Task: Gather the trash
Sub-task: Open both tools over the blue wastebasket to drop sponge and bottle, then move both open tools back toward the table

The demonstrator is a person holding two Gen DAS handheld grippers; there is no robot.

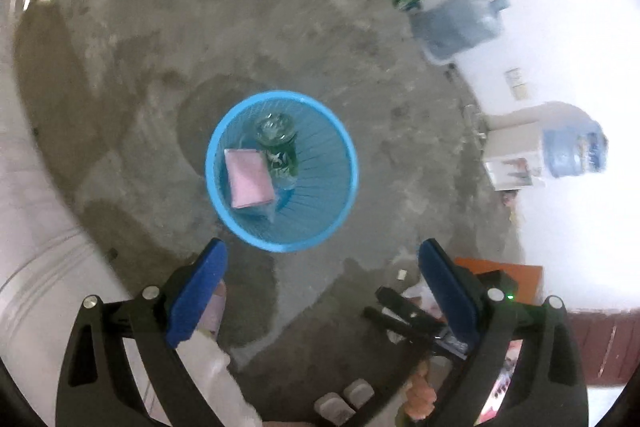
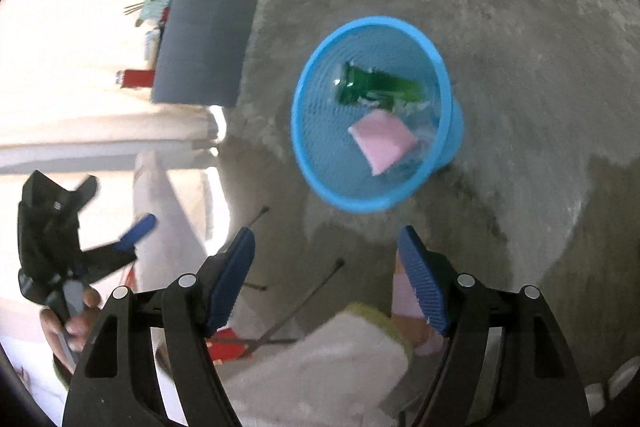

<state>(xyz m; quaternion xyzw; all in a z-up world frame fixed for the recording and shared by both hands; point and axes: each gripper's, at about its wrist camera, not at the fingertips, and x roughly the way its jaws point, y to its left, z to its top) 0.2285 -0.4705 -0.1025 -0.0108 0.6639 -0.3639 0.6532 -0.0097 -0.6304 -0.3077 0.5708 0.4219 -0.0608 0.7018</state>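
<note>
A blue mesh basket (image 1: pixel 340 163) (image 2: pixel 320 131) stands on the concrete floor. Inside it lie a green bottle (image 1: pixel 278 143) (image 2: pixel 376 89) and a pink packet (image 1: pixel 248 179) (image 2: pixel 384 139). My left gripper (image 1: pixel 324 247) hovers above the basket's near rim, open, with nothing between its blue pads (image 1: pixel 200 295). My right gripper (image 2: pixel 326 235) is also open and empty, on the near side of the basket. Each gripper shows in the other's view: the right gripper (image 1: pixel 378 305) at lower right, the left gripper (image 2: pixel 114 207) at far left, held by a hand (image 2: pixel 68 323).
Two big water jugs (image 1: pixel 460 19) (image 1: pixel 572 151) and a white dispenser (image 1: pixel 512 147) stand by the wall. A small white scrap (image 1: pixel 401 274) lies on the floor. A dark grey box (image 2: pixel 204 47), thin black sticks (image 2: pixel 316 291) and the person's light trousers (image 2: pixel 320 367) are nearby.
</note>
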